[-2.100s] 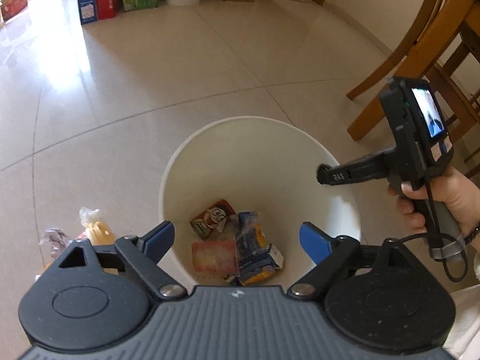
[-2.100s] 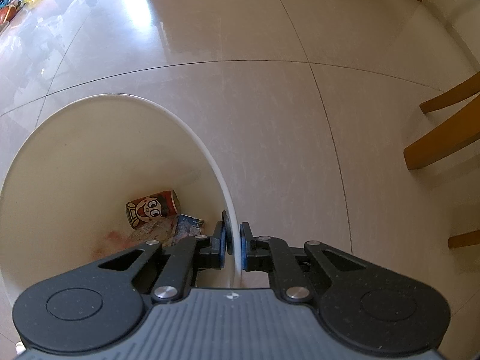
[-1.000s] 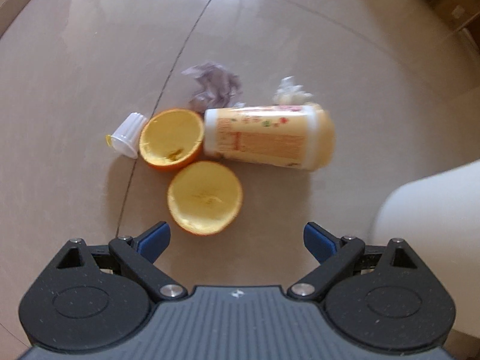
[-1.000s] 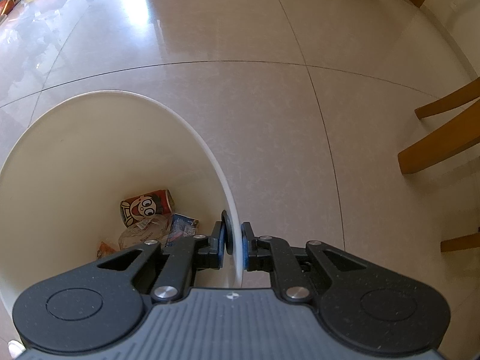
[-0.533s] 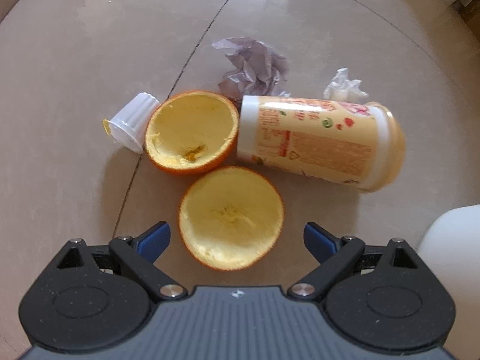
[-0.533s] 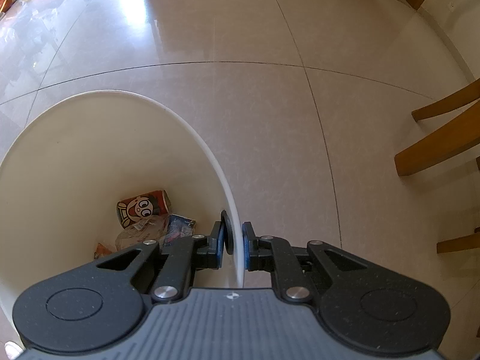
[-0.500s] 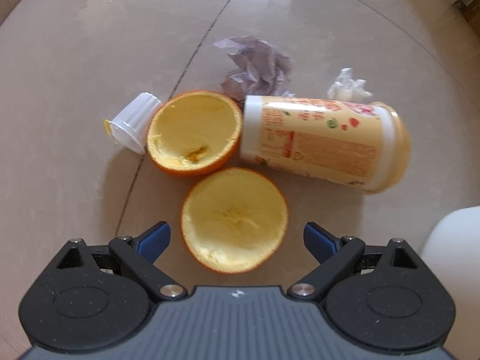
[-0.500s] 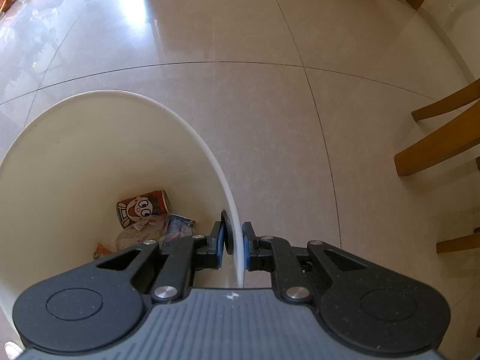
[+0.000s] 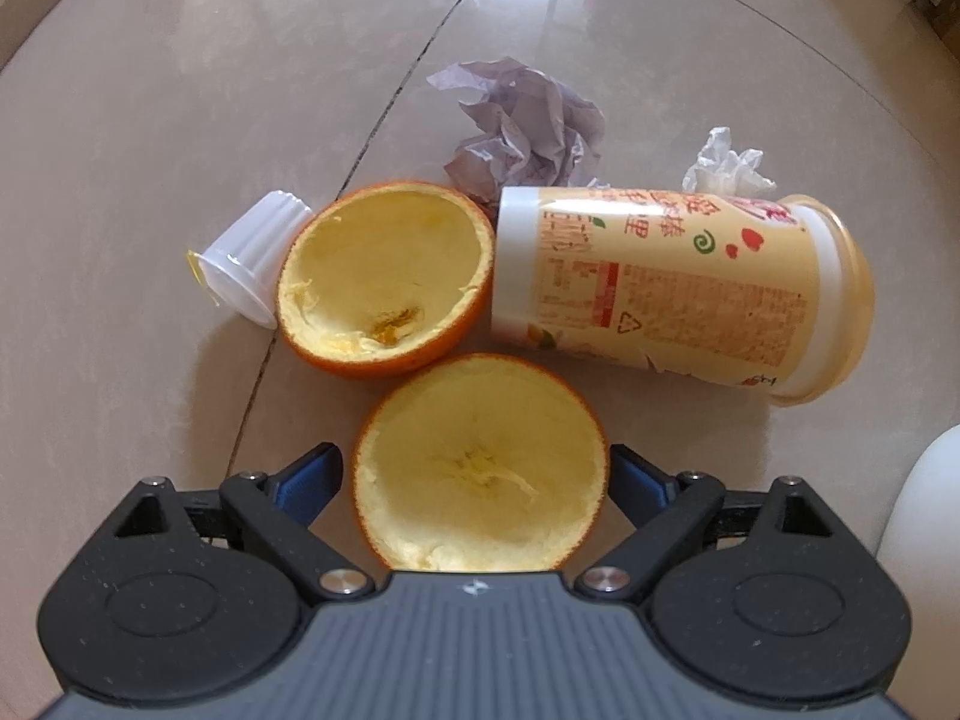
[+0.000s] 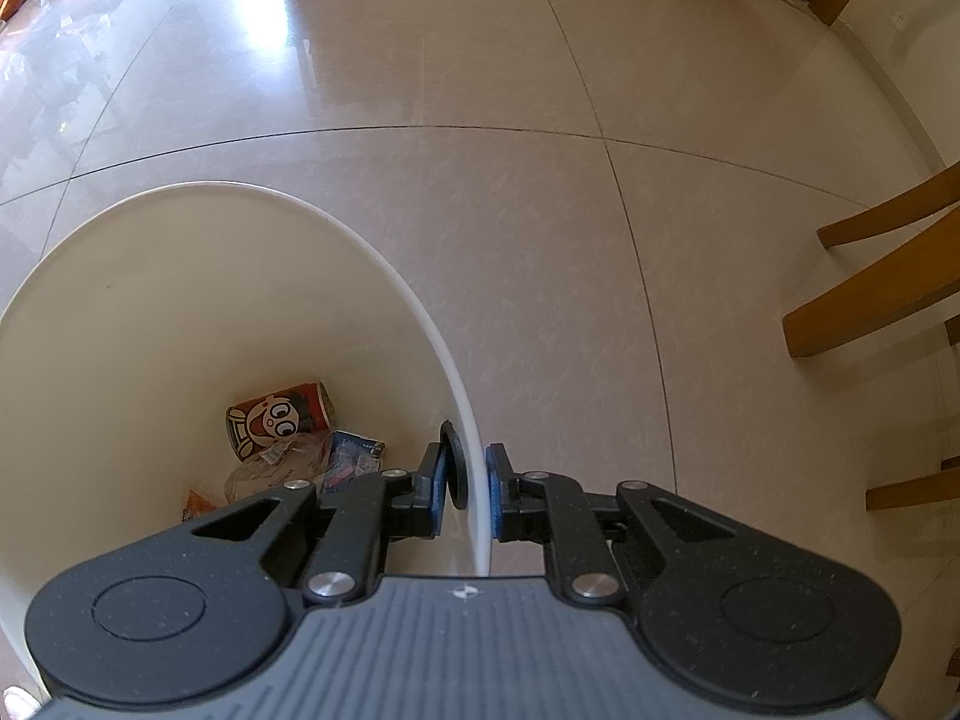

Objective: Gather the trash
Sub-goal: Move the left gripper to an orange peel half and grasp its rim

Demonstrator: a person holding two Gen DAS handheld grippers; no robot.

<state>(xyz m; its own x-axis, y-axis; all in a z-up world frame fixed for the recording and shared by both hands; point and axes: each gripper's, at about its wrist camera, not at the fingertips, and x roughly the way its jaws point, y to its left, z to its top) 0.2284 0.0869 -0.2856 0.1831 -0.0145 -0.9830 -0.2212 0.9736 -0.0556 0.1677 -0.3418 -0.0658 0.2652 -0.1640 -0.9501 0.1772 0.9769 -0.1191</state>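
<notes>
The left hand-held gripper [image 9: 477, 474] is closing around the near orange peel half [image 9: 480, 465], not yet gripping; the right hand-held gripper [image 10: 474, 489] clamps the bin's rim [image 10: 465, 414].

The left gripper [image 9: 477, 480] has its jaws closing around the near orange peel half [image 9: 480, 468], with thin gaps on both sides. Just beyond, a second peel half [image 9: 384, 276], a small white cup [image 9: 246, 264], a lying bottle [image 9: 678, 288], crumpled paper [image 9: 528, 120] and a tissue [image 9: 726, 168] crowd the floor [image 9: 150, 120], which lies bare farther left. The bin wall [image 10: 462, 396] fills the right gripper [image 10: 471, 492]; open tile lies to its right, up to the chair legs [image 10: 870, 300].
</notes>
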